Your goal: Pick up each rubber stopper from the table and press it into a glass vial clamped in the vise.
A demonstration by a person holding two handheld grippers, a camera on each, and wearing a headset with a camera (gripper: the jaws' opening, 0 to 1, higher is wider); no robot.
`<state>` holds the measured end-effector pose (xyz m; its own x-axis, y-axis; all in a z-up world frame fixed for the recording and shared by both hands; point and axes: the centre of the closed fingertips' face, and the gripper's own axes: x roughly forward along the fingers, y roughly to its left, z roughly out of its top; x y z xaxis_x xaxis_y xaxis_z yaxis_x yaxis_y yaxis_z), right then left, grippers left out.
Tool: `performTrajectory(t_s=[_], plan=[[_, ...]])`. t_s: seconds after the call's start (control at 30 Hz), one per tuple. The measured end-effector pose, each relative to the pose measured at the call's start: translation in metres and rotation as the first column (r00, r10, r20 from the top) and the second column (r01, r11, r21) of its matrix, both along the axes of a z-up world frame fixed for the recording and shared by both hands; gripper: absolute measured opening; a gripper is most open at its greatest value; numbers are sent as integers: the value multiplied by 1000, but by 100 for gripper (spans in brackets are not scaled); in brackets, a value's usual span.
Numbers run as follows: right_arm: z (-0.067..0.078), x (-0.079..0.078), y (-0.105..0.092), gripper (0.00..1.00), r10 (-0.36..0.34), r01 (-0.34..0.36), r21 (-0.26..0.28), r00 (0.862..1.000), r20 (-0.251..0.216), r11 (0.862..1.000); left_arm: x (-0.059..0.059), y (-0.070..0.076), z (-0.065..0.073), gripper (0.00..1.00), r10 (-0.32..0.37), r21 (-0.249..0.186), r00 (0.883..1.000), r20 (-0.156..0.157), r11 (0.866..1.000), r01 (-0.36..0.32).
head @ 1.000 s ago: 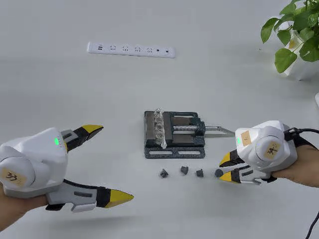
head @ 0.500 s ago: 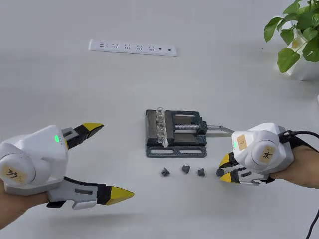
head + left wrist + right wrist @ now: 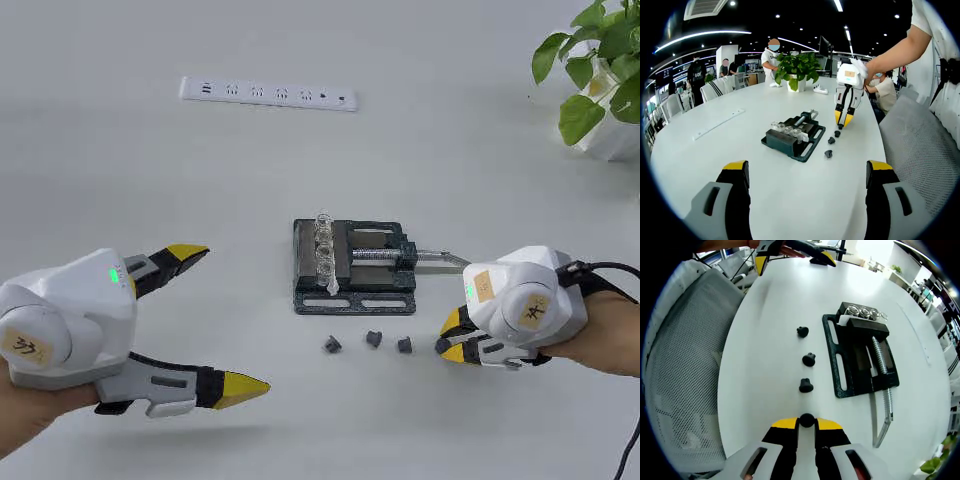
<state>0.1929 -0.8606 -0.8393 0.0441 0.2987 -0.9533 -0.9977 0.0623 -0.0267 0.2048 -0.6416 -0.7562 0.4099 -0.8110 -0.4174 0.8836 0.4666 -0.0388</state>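
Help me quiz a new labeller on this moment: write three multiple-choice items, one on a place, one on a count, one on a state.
1. Where do the loose rubber stoppers lie?
A. In a row on the table beside the vise
B. On top of the vise
C. Piled at the table's edge
2. How many stoppers lie loose?
A. One
B. Three
C. Six
3. What state is the left gripper in?
A. Shut on the vise
B. Shut on a stopper
C. Open, holding nothing
1 A, they line up along the vise's near edge; 2 B, three lie free, a fourth stopper sits between the right gripper's fingers; 3 C, its fingers stand wide apart.
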Motion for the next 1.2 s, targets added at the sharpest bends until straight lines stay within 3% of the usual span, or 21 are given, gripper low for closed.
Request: performTrajectory(t_s=[0.93,1.2], plan=[[4,1,1,7,-17,17,10,1000,-14,1000,-2,-4,-1,96,-13,0,1000,-1,1000,13],[30,9,15,7,-18,19,45,1000,-9,999,0,-4,-1,97,-16,1,1000,7,1000,16]])
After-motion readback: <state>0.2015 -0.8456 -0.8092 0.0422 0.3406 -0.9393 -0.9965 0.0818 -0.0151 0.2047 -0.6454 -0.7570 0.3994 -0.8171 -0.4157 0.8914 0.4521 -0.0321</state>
